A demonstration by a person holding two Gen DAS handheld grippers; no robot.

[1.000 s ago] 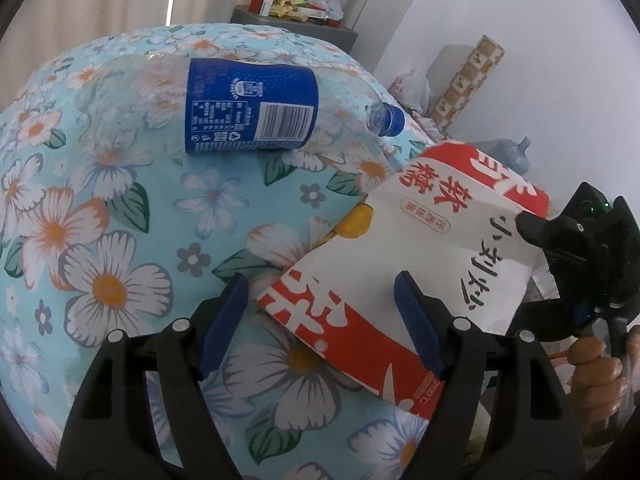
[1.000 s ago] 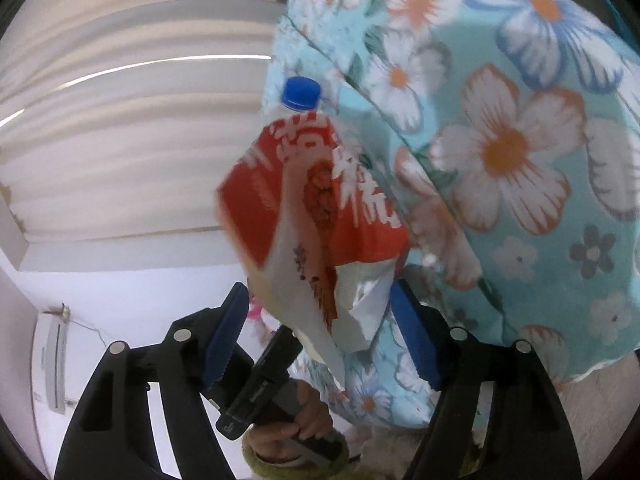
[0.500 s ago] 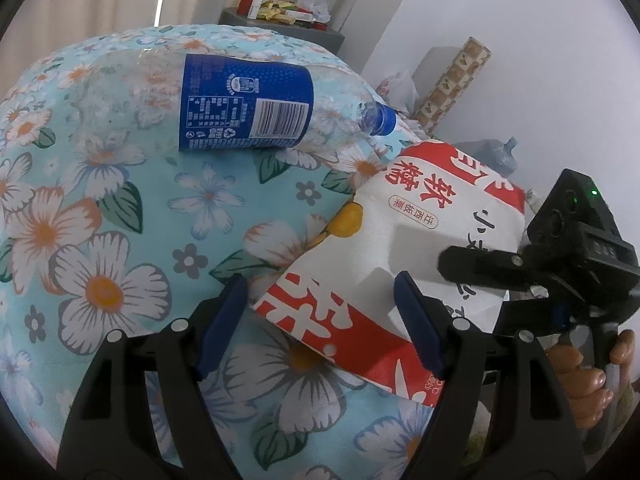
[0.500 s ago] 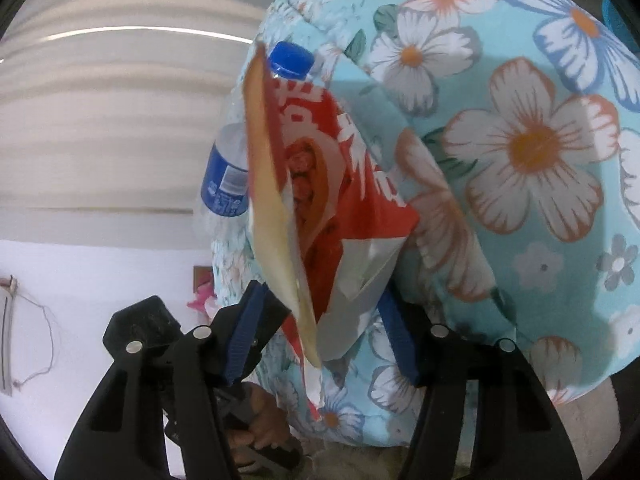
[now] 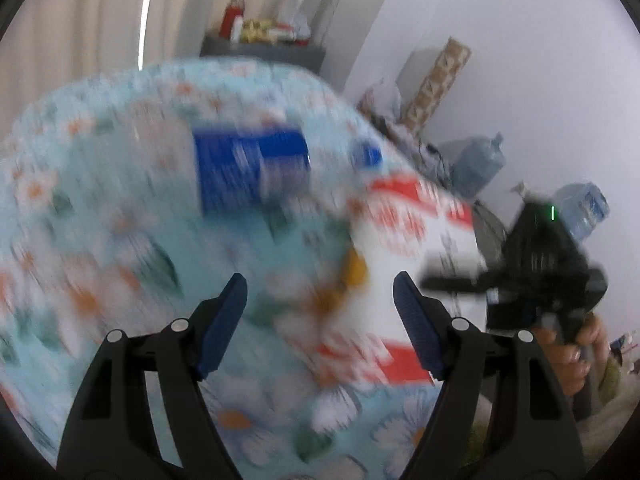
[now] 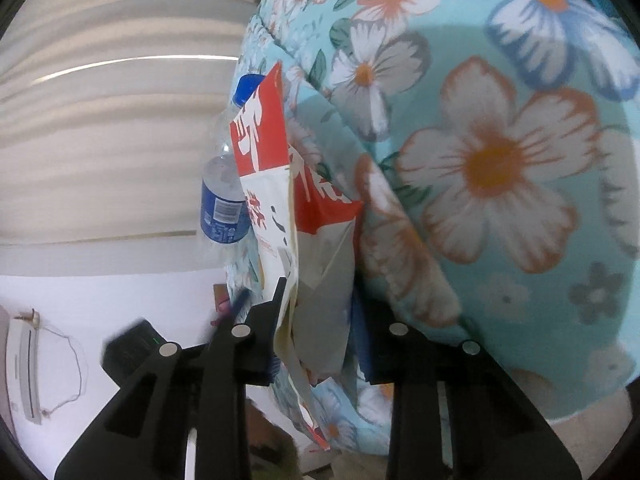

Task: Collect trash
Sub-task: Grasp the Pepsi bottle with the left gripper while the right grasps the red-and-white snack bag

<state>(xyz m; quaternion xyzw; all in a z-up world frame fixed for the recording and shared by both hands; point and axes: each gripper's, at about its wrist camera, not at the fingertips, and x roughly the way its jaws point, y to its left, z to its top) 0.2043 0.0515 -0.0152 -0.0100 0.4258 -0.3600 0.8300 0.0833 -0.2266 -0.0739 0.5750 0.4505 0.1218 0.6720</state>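
Lower centre, the right gripper [image 6: 316, 328] is closing on the snack bag [image 6: 304, 240], wide a second ago; pickup begins; left gripper [image 5: 320, 320] gapes empty.

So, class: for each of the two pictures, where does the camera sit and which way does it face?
Left wrist: on the left gripper, jaws open and empty, facing down over the flowered cover; a hand shows.
Right wrist: on the right gripper, jaws closing around the snack bag.
Both show the bag and the bottle.

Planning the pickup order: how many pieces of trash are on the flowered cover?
2: a plastic bottle lying farther back, and a red-and-white snack bag at the cover's edge, between the right gripper's closing jaws. Others may be hidden.
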